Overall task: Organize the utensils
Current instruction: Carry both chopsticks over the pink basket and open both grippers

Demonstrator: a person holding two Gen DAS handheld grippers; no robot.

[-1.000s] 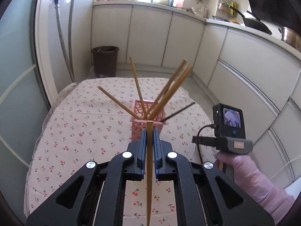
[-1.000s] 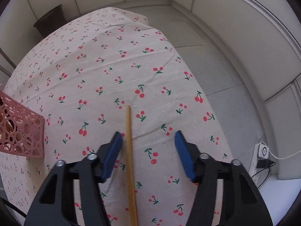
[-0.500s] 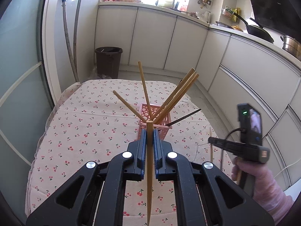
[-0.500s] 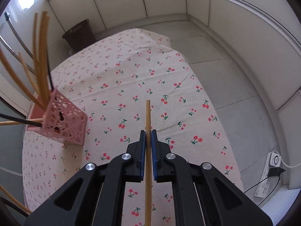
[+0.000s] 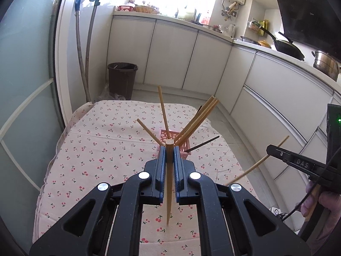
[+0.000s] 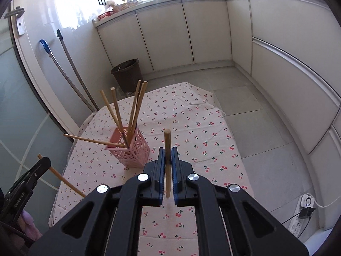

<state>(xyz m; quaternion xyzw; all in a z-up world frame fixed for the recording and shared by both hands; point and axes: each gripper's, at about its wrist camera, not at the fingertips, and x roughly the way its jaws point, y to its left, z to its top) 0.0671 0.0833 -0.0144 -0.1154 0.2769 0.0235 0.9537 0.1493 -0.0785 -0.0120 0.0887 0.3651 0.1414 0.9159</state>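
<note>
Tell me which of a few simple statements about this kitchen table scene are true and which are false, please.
1. Each gripper is clamped on a wooden chopstick. True: the left gripper holds one chopstick and the right gripper holds another chopstick.
2. The pink holder is empty. False: several chopsticks already stand in it, fanned outward.
3. The tablecloth has a cherry print. True.
4. The holder lies on its side. False: it stands upright on the cloth.
5. A dark bin stands on the floor beyond the table. True.
</note>
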